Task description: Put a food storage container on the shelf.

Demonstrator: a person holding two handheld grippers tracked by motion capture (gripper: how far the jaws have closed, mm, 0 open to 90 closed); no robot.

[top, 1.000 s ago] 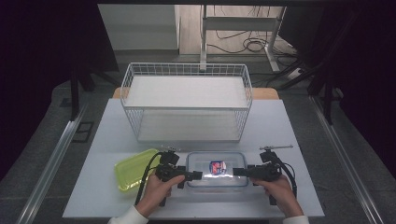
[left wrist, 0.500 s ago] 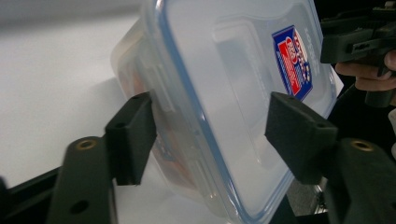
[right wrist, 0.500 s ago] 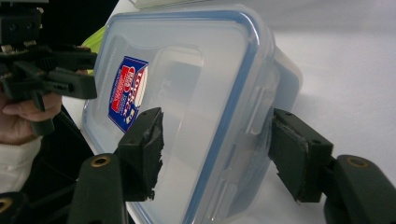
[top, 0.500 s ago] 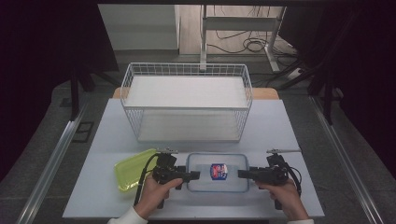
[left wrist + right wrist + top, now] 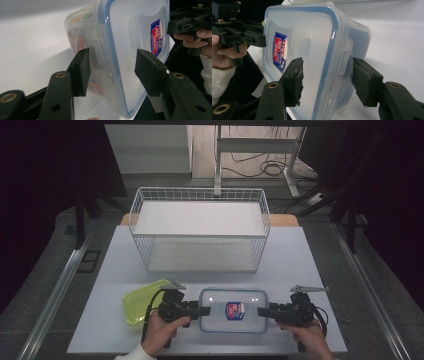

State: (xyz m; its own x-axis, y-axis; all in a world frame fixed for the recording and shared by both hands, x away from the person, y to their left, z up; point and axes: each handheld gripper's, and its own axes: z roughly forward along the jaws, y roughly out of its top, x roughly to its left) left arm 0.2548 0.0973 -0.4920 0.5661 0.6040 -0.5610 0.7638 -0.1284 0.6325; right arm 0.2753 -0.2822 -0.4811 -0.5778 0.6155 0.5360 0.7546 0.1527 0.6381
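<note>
A clear plastic container with a blue-rimmed lid and a red and blue sticker lies flat at the front middle of the white table. My left gripper is at its left end and my right gripper at its right end. In the left gripper view the open jaws of the left gripper straddle the container at its end clasp, with a gap beside the lid. In the right gripper view the right gripper stands open around the other clasp of the container.
A yellow-green shallow lid or tray lies just left of the left hand. A large white wire basket stands across the back of the table. The table's front edge is right under the hands.
My right gripper has drawn back to the right, from over the container's lid to its right end. The left gripper and the container have hardly moved.
</note>
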